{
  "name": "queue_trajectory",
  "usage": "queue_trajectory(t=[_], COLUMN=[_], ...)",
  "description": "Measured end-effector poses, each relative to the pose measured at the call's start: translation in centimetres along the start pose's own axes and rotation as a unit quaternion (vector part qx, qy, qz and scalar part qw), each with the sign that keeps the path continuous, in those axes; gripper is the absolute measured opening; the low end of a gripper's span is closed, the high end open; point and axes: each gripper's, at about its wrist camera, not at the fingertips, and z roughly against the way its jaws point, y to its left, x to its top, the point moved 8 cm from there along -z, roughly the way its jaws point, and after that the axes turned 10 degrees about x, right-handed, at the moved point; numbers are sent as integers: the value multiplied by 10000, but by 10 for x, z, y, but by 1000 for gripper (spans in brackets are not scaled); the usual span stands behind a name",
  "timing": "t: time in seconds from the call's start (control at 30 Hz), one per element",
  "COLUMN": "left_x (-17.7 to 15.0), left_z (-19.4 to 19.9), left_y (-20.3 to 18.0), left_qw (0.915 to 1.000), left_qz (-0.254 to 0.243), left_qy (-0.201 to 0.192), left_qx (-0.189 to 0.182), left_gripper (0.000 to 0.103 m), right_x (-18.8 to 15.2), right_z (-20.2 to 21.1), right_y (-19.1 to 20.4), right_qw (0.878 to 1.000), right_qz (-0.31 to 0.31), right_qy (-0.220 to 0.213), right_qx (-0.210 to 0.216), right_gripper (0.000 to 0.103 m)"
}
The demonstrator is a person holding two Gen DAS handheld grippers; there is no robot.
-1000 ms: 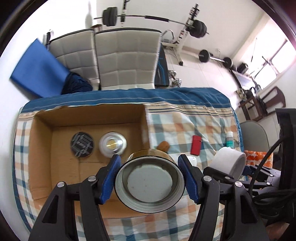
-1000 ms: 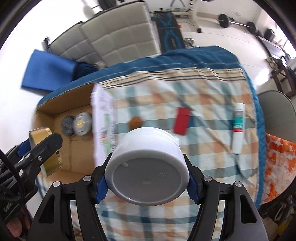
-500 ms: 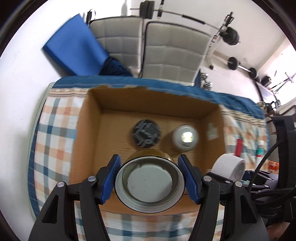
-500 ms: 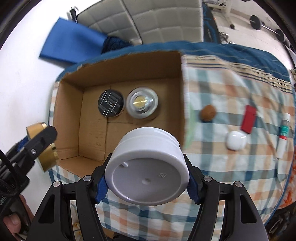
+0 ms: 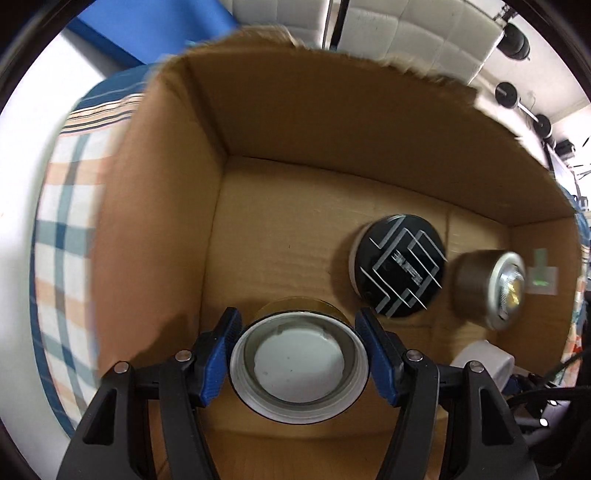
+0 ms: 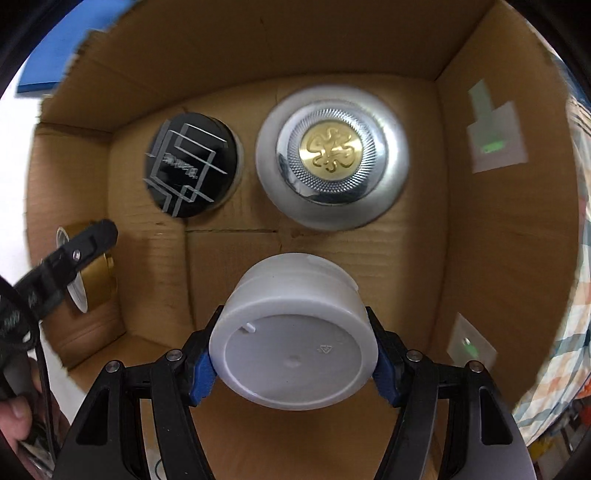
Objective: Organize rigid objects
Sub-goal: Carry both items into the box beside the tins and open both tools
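Observation:
My left gripper [image 5: 298, 360] is shut on a gold jar [image 5: 299, 365], whose pale underside faces the camera, low inside the cardboard box [image 5: 295, 122] near its left wall. In the right wrist view that gold jar [image 6: 96, 277] shows at the left. My right gripper [image 6: 293, 360] is shut on a white jar [image 6: 295, 339], bottom toward the lens, over the box floor [image 6: 406, 258]. On the floor stand a black-lidded jar [image 6: 192, 166] and a silver jar with a gold medallion [image 6: 332, 158]. The white jar [image 5: 484, 360] peeks in at the left view's lower right.
The box sits on a plaid cloth [image 5: 62, 258] with a blue border. White labels [image 6: 495, 136] stick to the box's right wall. A hand [image 6: 14, 417] holds the left gripper's handle. Padded white cushions [image 5: 424, 33] and barbell weights [image 5: 513, 37] lie beyond.
Both grippers moved left from over the cloth and sank into the box, each keeping its jar. The two jars on the box floor now loom much larger.

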Motion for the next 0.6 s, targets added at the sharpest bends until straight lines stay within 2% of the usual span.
queue_trajectory(t=[0.2, 0.6], left_x=[16, 31], left_z=[-18, -28], left_y=[-11, -16], left_qw=[9982, 9981], left_qz=[-388, -433], left_qy=[-46, -21], left_qx=[460, 434], left_gripper=[62, 62], right_x=[13, 36], right_z=[-14, -14], right_y=[-8, -22], right_qw=[9997, 9982], right_qz=[-165, -323], right_qy=[72, -104], right_qx=[-191, -489], right_gripper=[70, 71])
